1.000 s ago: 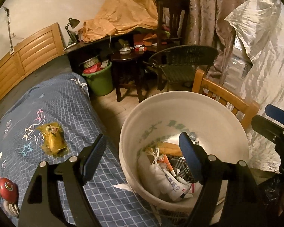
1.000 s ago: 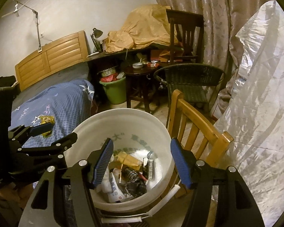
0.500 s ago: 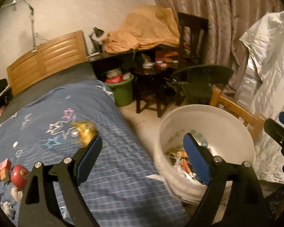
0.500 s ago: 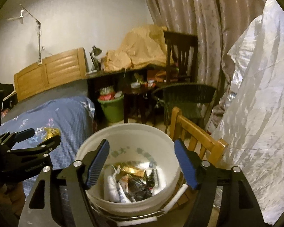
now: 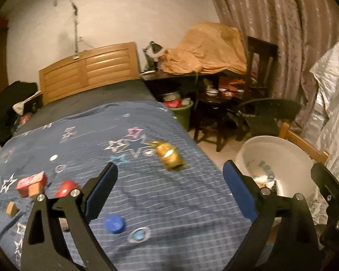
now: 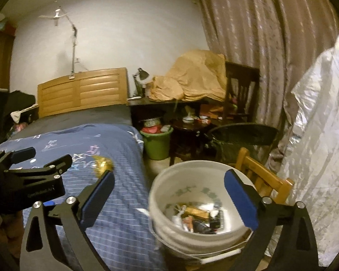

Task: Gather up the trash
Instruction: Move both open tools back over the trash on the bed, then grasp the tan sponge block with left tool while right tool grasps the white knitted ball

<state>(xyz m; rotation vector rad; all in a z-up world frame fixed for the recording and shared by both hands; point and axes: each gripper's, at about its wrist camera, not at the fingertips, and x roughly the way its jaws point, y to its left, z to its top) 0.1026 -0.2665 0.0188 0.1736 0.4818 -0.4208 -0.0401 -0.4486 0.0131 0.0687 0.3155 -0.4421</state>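
Left hand-held gripper (image 5: 169, 189) and right hand-held gripper (image 6: 169, 194) — jaws just opening, wide, nothing between them.

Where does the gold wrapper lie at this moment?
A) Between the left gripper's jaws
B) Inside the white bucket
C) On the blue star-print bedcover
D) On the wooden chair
C: the gold wrapper rests on the bedcover, ahead of the open, empty left gripper and apart from the white bucket.

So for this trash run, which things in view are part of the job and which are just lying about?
Part of the job:
- white bucket, holding trash
- yellow wrapper on the bed
- blue cap
- red packets

Just lying about:
- green bucket
- desk lamp
- wooden chair
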